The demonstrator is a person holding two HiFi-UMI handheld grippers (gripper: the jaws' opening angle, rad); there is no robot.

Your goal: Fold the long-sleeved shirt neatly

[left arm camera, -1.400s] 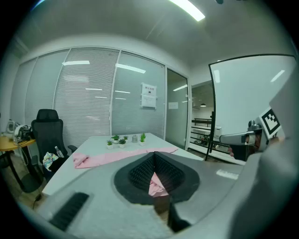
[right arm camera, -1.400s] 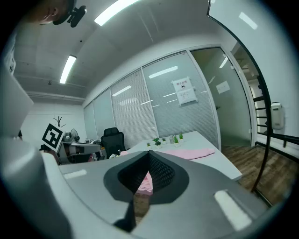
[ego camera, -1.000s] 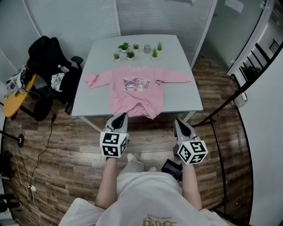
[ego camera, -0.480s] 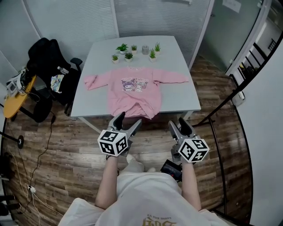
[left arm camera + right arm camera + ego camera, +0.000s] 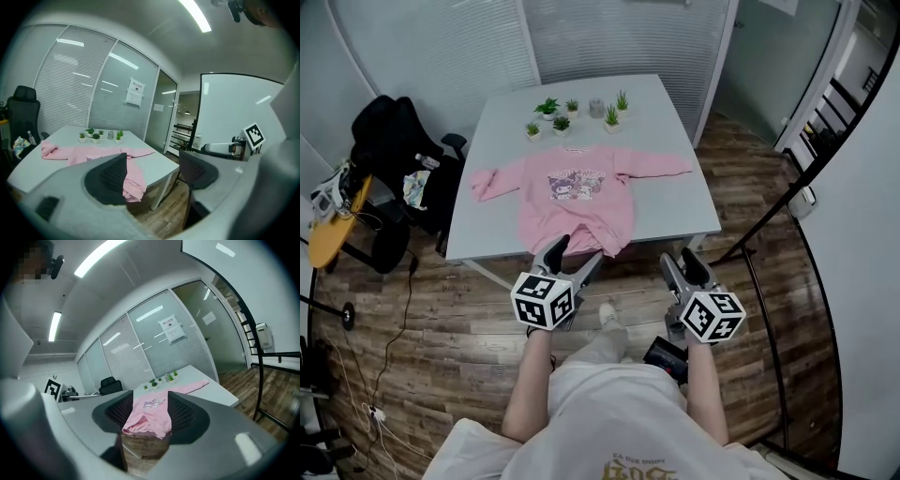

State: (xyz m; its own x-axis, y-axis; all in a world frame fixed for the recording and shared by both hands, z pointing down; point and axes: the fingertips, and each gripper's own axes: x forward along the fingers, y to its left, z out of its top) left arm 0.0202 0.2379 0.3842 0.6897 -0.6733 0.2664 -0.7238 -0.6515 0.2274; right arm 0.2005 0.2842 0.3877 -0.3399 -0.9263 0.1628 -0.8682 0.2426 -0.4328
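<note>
- The left gripper [image 5: 577,251] has just swung its grey jaws from shut to wide apart. Nothing sits between them.
- The right gripper [image 5: 680,258] has also just opened, then eased in a little. Its jaws stand apart and empty.
- Both hang over the brown wooden plank floor [image 5: 469,319], just short of the near edge of the white rectangular table [image 5: 675,131].
- The pink long-sleeved shirt with a cartoon print [image 5: 577,192] lies face up on that table as before, with its sleeves spread. Its hem is bunched and droops over the near edge.
- Folding looks not yet begun; the opened jaws suggest a first grasp is being readied.
</note>
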